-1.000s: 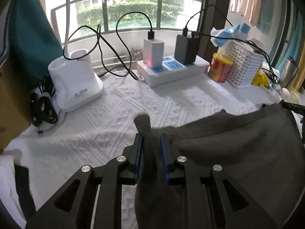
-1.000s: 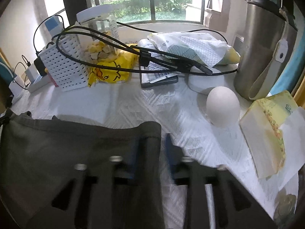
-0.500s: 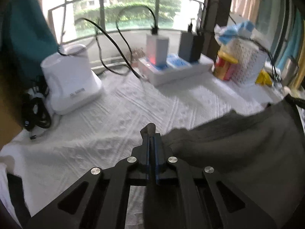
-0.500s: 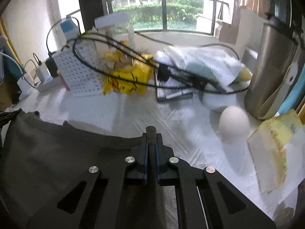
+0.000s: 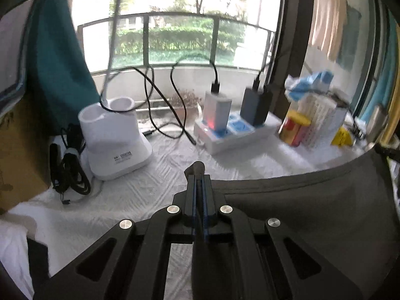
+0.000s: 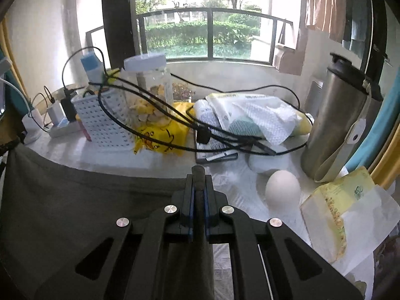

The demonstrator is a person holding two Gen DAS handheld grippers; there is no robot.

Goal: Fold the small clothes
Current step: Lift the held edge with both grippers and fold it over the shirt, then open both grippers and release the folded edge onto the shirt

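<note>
Over a white textured tablecloth (image 5: pixel 140 195), the left gripper (image 5: pixel 199 185) pinches one corner of a dark grey garment (image 5: pixel 300 212), which stretches away to the right; a white appliance (image 5: pixel 112 140) and a power strip (image 5: pixel 237 132) stand beyond. In the right wrist view, the right gripper (image 6: pixel 198 187) clamps the garment's opposite corner, cloth spreading left, near a white egg (image 6: pixel 282 190) and steel flask (image 6: pixel 337 125).

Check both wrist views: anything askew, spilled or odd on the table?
Nothing spilled. Odd: black cables drape loosely over the white basket and the yellow bag, a snag risk. Both grippers, left and right, are shut on corners of the dark garment, which is stretched between them.
</note>
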